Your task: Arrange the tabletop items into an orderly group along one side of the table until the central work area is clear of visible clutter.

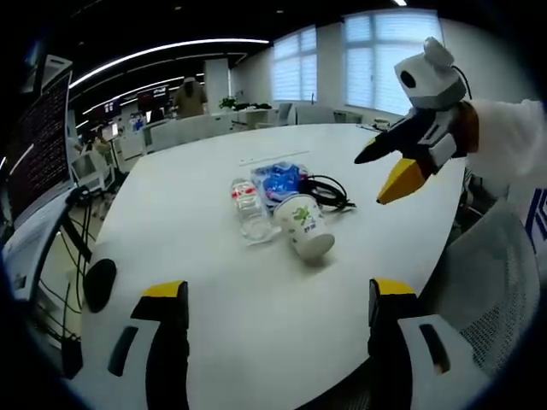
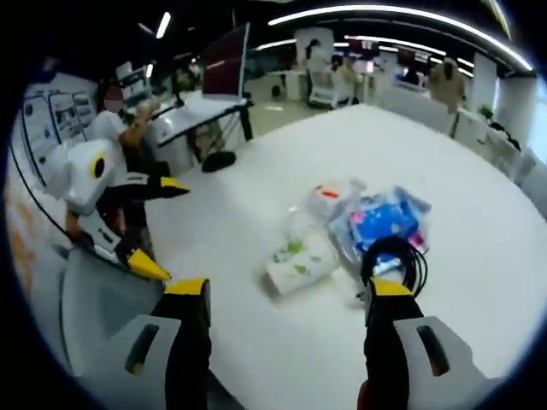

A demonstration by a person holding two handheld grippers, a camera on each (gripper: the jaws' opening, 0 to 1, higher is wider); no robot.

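Cup (image 1: pixel 305 224) lies toppled mid-frame, mouth toward the lower right; right gripper (image 2: pixel 286 295) nearer; both grippers' jaws apart, empty.

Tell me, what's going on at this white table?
A person holds a two-jaw gripper in each hand over a white table. Both the left gripper and right gripper are open and hold nothing. In the middle sit a tipped paper cup, a plastic bottle lying down, a blue packet and a coiled black cable, clustered together and not yet tidied.
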